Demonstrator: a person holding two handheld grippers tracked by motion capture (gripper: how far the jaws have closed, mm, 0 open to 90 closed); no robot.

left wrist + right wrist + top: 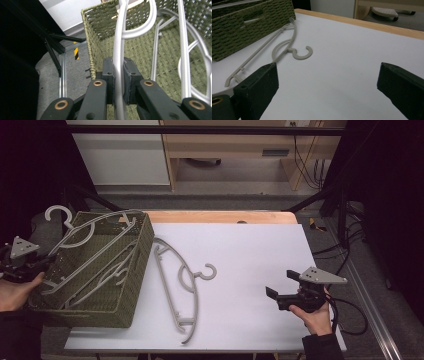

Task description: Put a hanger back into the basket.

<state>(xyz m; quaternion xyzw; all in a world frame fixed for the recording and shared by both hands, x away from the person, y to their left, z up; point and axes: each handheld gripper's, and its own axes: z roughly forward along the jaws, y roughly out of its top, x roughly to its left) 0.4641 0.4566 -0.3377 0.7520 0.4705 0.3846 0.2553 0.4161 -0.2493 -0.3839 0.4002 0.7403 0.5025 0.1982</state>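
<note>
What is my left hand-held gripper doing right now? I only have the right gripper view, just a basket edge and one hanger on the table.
Observer: The left hand-held gripper is shut on a grey hanger, clamping its thin bar between the pads.
Operator: Where is that hanger?
Observer: It lies across the green woven basket, with its hook sticking out past the far left corner.
Operator: Anything else in the basket?
Observer: Yes, at least one more hanger lies on the basket floor.
Operator: And where is my right hand-held gripper?
Observer: The right hand-held gripper is open over the white table, well right of the loose hanger.
</note>
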